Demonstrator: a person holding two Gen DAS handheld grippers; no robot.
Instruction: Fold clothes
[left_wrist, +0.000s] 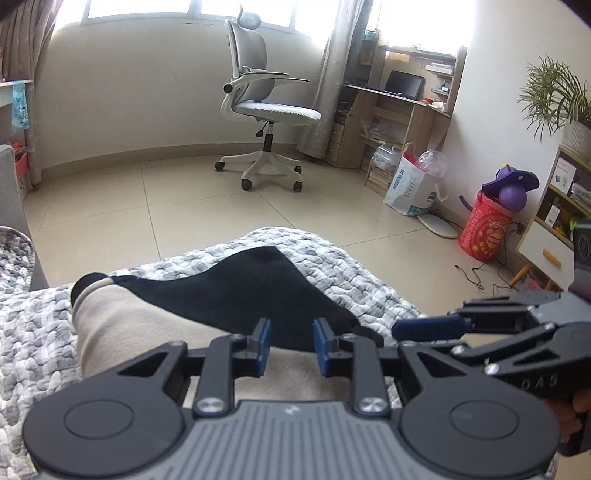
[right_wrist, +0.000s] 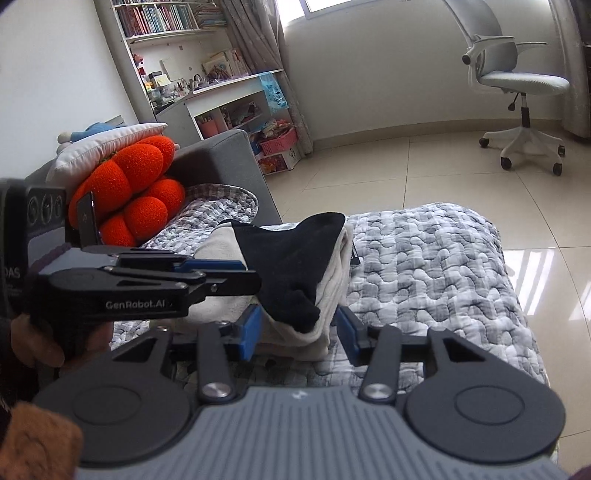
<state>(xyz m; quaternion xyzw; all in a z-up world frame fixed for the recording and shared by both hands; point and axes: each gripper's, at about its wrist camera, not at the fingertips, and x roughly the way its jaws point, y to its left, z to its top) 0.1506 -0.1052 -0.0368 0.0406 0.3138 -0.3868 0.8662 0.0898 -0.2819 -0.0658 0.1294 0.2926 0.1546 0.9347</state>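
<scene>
A folded beige and black garment (left_wrist: 155, 325) lies on the grey patterned blanket (left_wrist: 351, 280). My left gripper (left_wrist: 291, 345) is open just above the garment's near part, nothing between its blue pads. My right gripper enters the left wrist view from the right (left_wrist: 428, 328), side-on. In the right wrist view the garment (right_wrist: 295, 266) sits as a thick folded bundle. My right gripper (right_wrist: 301, 332) is open, its blue pads standing either side of the bundle's near corner. The left gripper (right_wrist: 221, 275) reaches in from the left, over the bundle.
An orange plush cushion (right_wrist: 136, 188) and white pillow (right_wrist: 107, 147) rest on the grey sofa (right_wrist: 218, 158) at left. A grey office chair (left_wrist: 262, 96) stands on the tiled floor. A desk (left_wrist: 402, 107), bags (left_wrist: 413, 184) and a red bucket (left_wrist: 484, 229) stand at right.
</scene>
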